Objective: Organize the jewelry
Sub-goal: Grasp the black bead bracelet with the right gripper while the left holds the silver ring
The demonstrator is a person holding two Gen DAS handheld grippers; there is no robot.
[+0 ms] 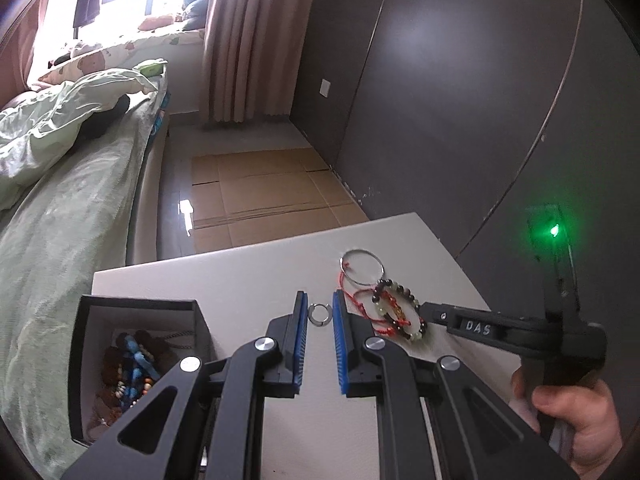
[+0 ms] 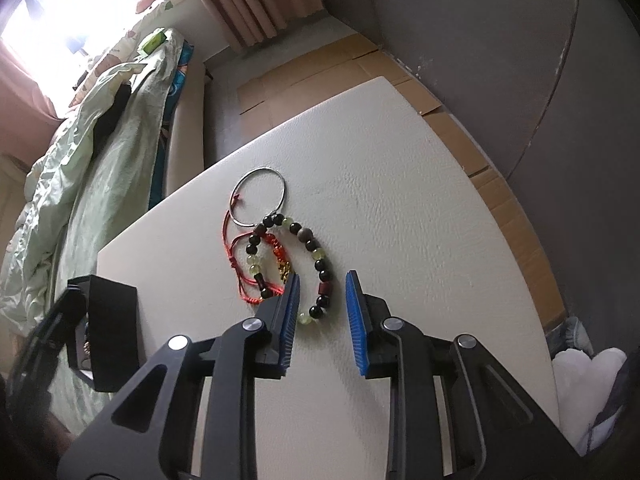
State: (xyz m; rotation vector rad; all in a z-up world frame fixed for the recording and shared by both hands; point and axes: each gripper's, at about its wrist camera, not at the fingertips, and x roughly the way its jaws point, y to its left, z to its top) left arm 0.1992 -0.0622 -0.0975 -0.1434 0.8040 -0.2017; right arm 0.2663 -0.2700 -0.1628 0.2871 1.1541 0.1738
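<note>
My left gripper (image 1: pixel 320 306) is open with a small silver ring (image 1: pixel 319 315) on the white table (image 1: pixel 240 276) between its blue pads. A black jewelry box (image 1: pixel 138 344) holding several beaded pieces stands at the left. A beaded bracelet (image 2: pixel 316 256), a red cord bracelet (image 2: pixel 244 264) and a silver bangle (image 2: pixel 260 196) lie together on the table (image 2: pixel 420 220). My right gripper (image 2: pixel 322 280) is open, its fingers straddling the near side of the beaded bracelet. In the left wrist view the right gripper (image 1: pixel 430 312) reaches the beaded bracelet (image 1: pixel 396 308) from the right, next to the bangle (image 1: pixel 362 266).
A bed with a green quilt (image 1: pixel 60 200) runs along the left of the table. Flattened cardboard (image 1: pixel 260 196) lies on the floor beyond the far edge. A dark wardrobe (image 1: pixel 440 100) stands at the right. The black box (image 2: pixel 108 328) shows at the left in the right wrist view.
</note>
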